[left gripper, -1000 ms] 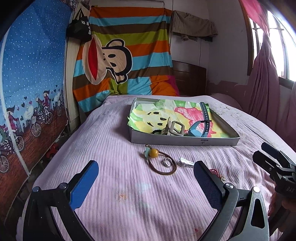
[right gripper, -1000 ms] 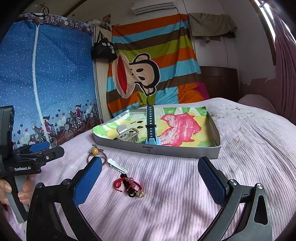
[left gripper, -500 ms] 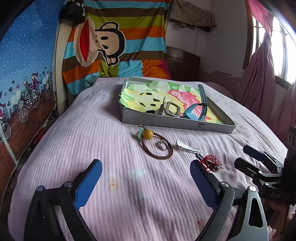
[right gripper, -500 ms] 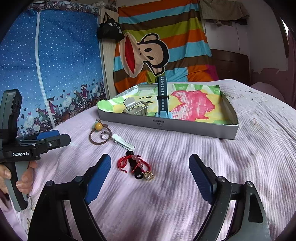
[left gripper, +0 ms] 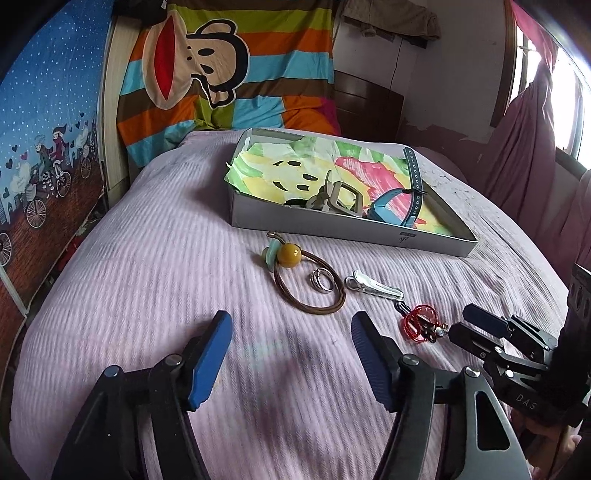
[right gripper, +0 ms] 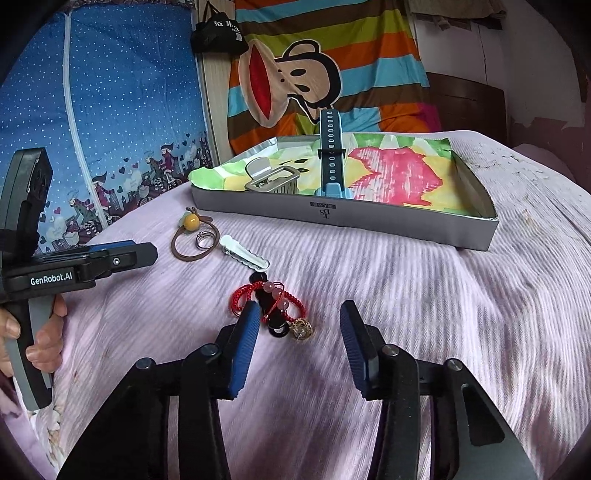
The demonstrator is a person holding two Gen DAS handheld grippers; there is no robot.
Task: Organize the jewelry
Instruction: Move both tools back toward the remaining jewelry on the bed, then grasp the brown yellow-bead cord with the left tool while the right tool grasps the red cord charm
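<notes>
four pieces (left gripper: 308, 284) on bed, two in tray (left gripper: 332, 225)

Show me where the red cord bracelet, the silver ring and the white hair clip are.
red cord bracelet (right gripper: 271, 295): right wrist view, on its pink beads.
silver ring (left gripper: 320, 280): left wrist view, on the band, inside the brown loop.
white hair clip (right gripper: 244, 255): right wrist view, mid-body.

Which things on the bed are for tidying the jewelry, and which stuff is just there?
For the job: box, watch, claw clip, hair tie, ring, white clip, red charm, left gripper, right gripper.

Just there: monkey blanket, blue curtain, black bag.
</notes>
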